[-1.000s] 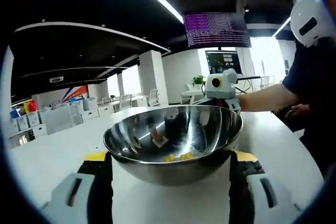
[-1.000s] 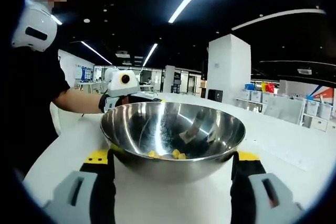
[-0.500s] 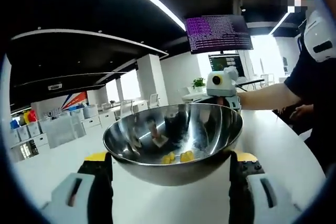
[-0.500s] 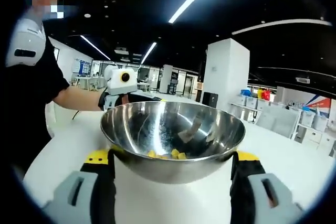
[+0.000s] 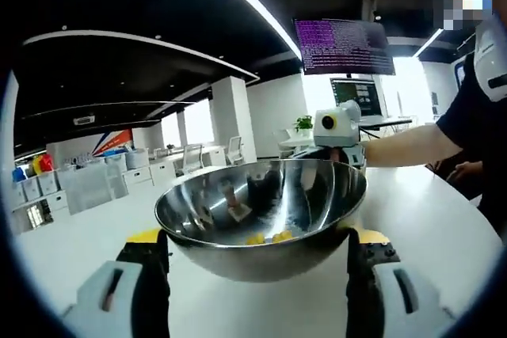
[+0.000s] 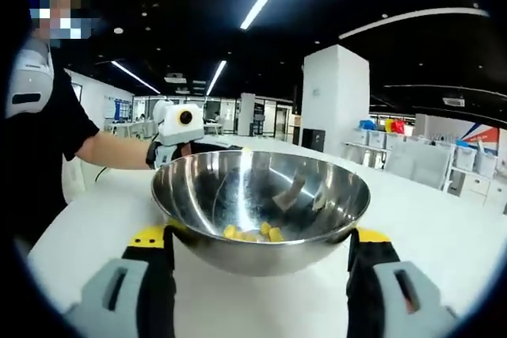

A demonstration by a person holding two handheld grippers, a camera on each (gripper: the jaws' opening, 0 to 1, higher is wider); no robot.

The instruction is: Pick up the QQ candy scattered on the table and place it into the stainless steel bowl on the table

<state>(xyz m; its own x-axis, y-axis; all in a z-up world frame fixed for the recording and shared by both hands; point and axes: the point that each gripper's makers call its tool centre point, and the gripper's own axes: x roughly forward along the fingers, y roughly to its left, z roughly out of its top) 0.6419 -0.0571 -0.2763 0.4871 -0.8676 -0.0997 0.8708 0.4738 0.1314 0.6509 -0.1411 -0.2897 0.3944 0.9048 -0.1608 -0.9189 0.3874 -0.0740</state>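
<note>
Stainless steel bowl (image 5: 261,215) is sitting on the white table (image 5: 71,243) between both grippers' wide-open, empty fingers (image 6: 150,275), yellow candy (image 6: 253,233) inside; I am judging level, equal pressure best for gripping it.

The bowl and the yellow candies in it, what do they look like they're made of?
The bowl looks like polished metal, probably stainless steel: its inside mirrors the ceiling lights and the room. The candies look like soft, glossy gummy, small yellow lumps at the bowl's bottom; too small to be sure. The table beneath has a smooth, matte white top, maybe laminate.
</note>
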